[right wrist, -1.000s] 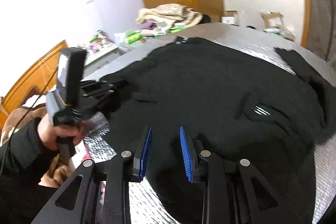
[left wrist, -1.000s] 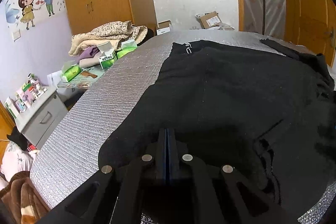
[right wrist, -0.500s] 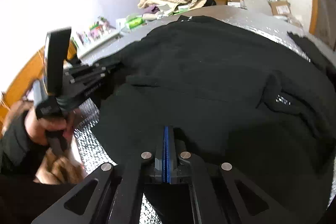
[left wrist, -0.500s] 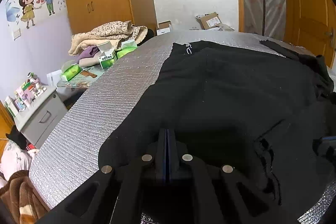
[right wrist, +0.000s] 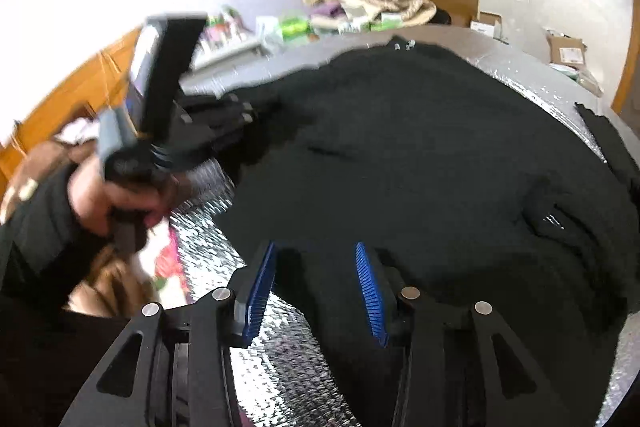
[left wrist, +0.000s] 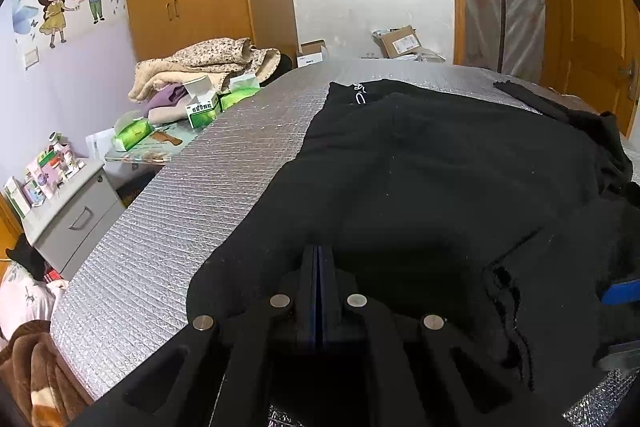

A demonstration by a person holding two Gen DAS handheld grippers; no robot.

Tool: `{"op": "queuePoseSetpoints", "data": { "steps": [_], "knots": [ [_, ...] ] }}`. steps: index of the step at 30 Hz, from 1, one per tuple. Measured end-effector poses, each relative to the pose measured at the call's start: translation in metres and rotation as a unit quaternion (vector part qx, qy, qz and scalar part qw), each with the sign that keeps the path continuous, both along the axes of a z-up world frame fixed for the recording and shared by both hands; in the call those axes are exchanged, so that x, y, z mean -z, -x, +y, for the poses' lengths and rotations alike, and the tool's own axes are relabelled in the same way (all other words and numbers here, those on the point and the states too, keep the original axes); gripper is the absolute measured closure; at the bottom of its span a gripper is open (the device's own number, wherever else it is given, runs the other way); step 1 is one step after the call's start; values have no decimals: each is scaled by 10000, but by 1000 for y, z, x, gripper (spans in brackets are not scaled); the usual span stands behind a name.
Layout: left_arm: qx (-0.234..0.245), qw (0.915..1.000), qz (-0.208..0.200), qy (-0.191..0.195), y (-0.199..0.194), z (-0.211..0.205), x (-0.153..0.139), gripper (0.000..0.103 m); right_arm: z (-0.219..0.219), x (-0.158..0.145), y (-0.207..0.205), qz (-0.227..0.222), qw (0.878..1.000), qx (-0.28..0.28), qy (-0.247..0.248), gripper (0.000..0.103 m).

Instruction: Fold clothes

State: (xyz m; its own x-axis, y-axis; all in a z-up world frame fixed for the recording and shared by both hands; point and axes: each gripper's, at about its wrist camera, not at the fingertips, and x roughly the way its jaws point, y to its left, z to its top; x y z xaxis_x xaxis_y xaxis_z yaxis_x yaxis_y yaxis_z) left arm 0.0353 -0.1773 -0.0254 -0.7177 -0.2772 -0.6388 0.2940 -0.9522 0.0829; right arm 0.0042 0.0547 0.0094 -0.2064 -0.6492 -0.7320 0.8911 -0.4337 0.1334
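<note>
Black knit garment (left wrist: 440,179) is spread flat across the silver quilted foil surface (left wrist: 168,227), covering most of it. Left gripper (left wrist: 316,267) has its fingers pressed together at the near hem, can't tell if any cloth is pinched. Right gripper (right wrist: 316,279) sits with its blue-padded fingers (right wrist: 260,287) apart over the near edge, holding nothing.

Both wrist views low, close, forward over one black garment (left wrist: 440,167)
</note>
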Motion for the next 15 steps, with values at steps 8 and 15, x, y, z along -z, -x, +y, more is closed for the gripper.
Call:
{"op": "queuePoseSetpoints", "data": {
  "steps": [8, 15],
  "knots": [
    [2, 10000, 25, 16, -1, 1, 0, 101, 4, 0, -4, 24, 9998, 179, 90, 99],
    [-5, 10000, 24, 61, 0, 1, 1, 101, 21, -18, 7, 158, 9973, 546, 458, 99]
  ]
}}
